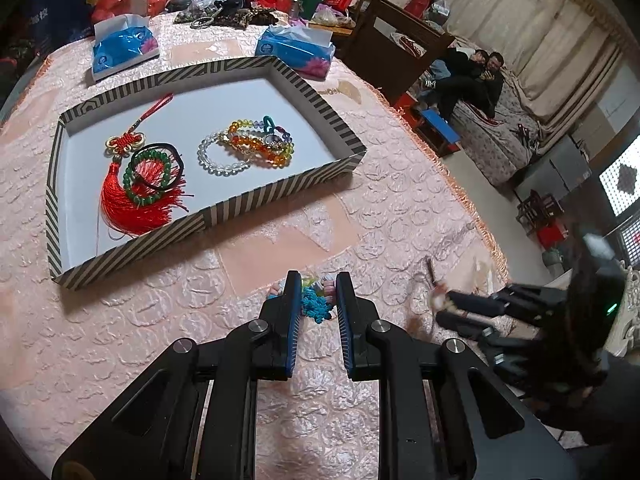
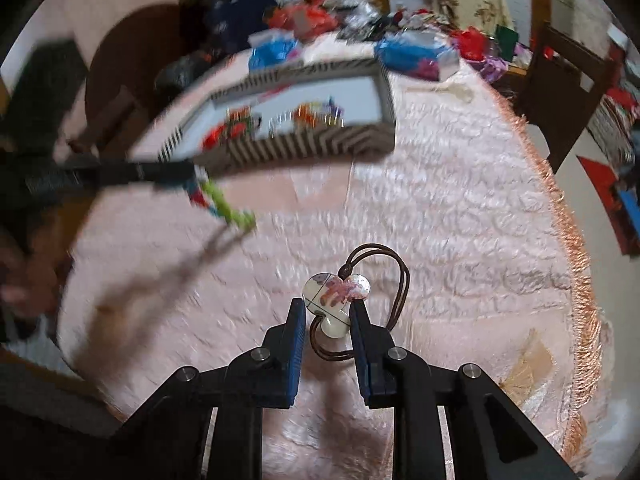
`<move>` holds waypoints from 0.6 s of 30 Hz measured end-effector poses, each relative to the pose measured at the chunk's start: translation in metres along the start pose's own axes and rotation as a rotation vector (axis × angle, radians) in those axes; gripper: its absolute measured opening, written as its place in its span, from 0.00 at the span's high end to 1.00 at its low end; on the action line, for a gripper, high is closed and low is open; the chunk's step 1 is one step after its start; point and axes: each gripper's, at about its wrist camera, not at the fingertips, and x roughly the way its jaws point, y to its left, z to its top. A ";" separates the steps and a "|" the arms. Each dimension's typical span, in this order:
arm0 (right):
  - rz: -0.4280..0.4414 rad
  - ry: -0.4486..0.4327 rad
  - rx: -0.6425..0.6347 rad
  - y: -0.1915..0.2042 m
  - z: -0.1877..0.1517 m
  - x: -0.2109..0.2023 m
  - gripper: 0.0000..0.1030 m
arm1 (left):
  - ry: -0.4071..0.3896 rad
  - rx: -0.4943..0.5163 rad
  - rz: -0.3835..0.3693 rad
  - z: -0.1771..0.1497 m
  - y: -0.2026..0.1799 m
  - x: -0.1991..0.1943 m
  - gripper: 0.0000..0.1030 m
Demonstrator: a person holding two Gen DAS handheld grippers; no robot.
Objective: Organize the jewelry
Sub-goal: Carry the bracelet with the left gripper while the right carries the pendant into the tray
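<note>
My left gripper (image 1: 318, 280) is shut on a bracelet with a turquoise knotted cord and pastel beads (image 1: 316, 304), held above the pink tablecloth. It shows blurred in the right wrist view (image 2: 224, 204). My right gripper (image 2: 326, 306) is shut on a brown cord necklace with flat shell pendants (image 2: 336, 292); it appears blurred at the right of the left wrist view (image 1: 440, 304). The striped tray (image 1: 280, 68) holds a red tassel knot (image 1: 124, 196), a green bead bracelet (image 1: 150, 178), a black hair tie (image 1: 172, 160) and clear and coloured bead bracelets (image 1: 248, 146).
Two blue tissue packs (image 1: 124, 46) (image 1: 296, 50) lie behind the tray, with bags and clutter beyond. The table's fringed edge (image 2: 576, 264) curves on the right. Chairs and people on a sofa (image 1: 476, 72) are past it.
</note>
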 end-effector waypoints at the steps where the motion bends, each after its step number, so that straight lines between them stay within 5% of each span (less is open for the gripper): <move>1: 0.008 -0.017 0.012 0.000 0.004 -0.005 0.79 | -0.001 -0.001 -0.001 0.000 0.000 0.000 0.85; 18: 0.080 -0.121 -0.019 0.028 0.092 -0.035 0.79 | -0.097 0.008 0.015 0.027 0.002 -0.032 0.85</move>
